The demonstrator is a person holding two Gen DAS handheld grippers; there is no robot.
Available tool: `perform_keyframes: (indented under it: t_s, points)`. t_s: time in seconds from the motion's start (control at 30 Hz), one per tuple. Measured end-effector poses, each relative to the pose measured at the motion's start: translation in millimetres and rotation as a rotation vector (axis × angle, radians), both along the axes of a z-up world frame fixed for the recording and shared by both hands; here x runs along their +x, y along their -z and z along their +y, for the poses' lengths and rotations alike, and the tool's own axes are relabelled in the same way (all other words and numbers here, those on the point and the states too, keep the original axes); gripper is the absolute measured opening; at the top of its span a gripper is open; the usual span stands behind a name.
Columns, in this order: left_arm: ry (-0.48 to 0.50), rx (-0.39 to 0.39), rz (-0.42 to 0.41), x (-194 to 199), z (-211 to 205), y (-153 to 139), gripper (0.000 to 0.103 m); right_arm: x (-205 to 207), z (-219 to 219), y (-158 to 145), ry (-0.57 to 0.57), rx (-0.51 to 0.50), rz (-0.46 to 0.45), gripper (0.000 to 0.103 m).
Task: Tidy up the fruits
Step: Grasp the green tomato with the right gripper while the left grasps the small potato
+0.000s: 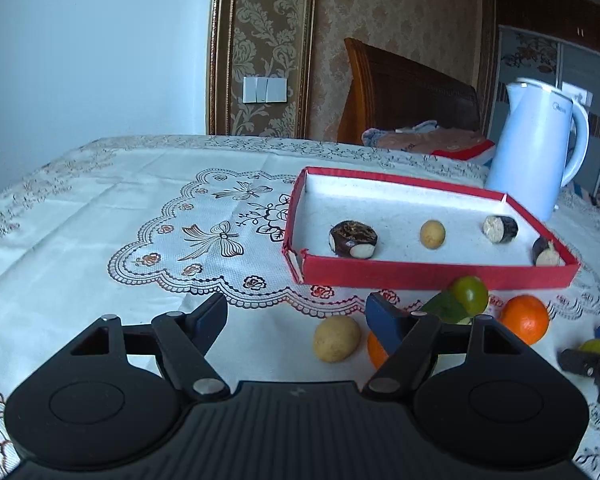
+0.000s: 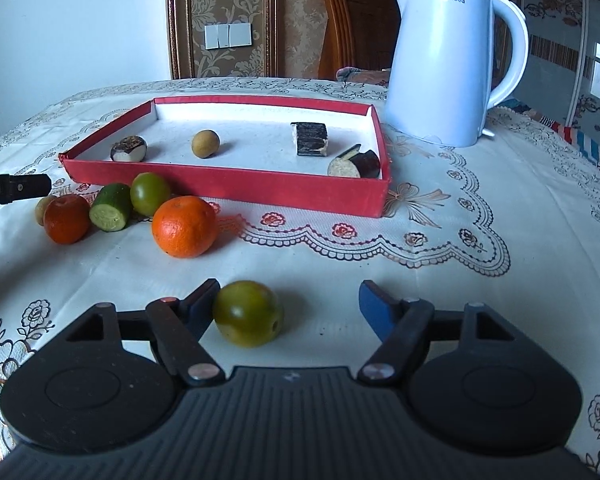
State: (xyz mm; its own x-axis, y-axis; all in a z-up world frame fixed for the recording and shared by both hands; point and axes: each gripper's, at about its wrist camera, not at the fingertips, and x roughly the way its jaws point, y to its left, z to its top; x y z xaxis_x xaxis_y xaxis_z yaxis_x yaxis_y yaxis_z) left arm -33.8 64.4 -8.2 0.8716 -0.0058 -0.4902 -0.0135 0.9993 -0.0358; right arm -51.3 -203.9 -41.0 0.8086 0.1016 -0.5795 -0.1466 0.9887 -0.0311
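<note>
Right gripper [image 2: 288, 304] sitting low in the right wrist view, jaws apart, with a green fruit [image 2: 247, 313] on the tablecloth [image 2: 420, 248] between the fingers but way off centre: snug against the left finger, maybe touching, big gap to the right one. So not clamped on anything, and probably needs a nudge toward frame left before closing, or the fruit just rolls. Pretty much round, so no long axis to worry about. Red tray [image 2: 228, 190] up in the middle of the frame, straight ahead past the fruit, already holding a few pieces; white kettle [image 2: 452, 68] upper right. More loose fruit at mid left: big orange [image 2: 184, 226], smaller orange [image 2: 67, 219], another green one [image 2: 150, 193]. Left gripper [image 1: 296, 312] in its own view also spread wide with nothing in it, only bare cloth between the fingers, a yellowish fruit [image 1: 337, 338] just right of centre near the blue pad. Clearly the right hand nearer to a pick.
</note>
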Motion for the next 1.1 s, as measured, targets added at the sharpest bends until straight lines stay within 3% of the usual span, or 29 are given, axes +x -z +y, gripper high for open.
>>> perform_keyframes:
  t_s: [0.37,0.53,0.67,0.87,0.97,1.03,1.1]
  points:
    - [0.088,0.18,0.025,-6,-8,4,0.077,1,0,1,-0.001,0.007,0.003,0.075]
    - [0.104,0.31,0.064,-8,-21,9,0.077,1,-2,1,0.009,0.01,0.007,0.081]
    - [0.083,0.286,0.062,-1,-18,6,0.077,1,-2,1,0.007,0.007,0.006,0.081]
    - [0.076,0.311,0.075,13,-24,13,0.077,1,-2,1,0.007,0.009,0.006,0.081]
    - [0.059,0.277,0.08,15,-18,12,0.076,1,-2,1,0.007,0.009,0.003,0.08]
    - [0.047,0.237,0.09,18,-13,12,0.054,0,-1,1,0.001,0.007,-0.002,0.07]
    - [0.043,0.203,0.096,19,-9,11,0.046,-2,1,0,-0.01,0.001,-0.013,0.058]
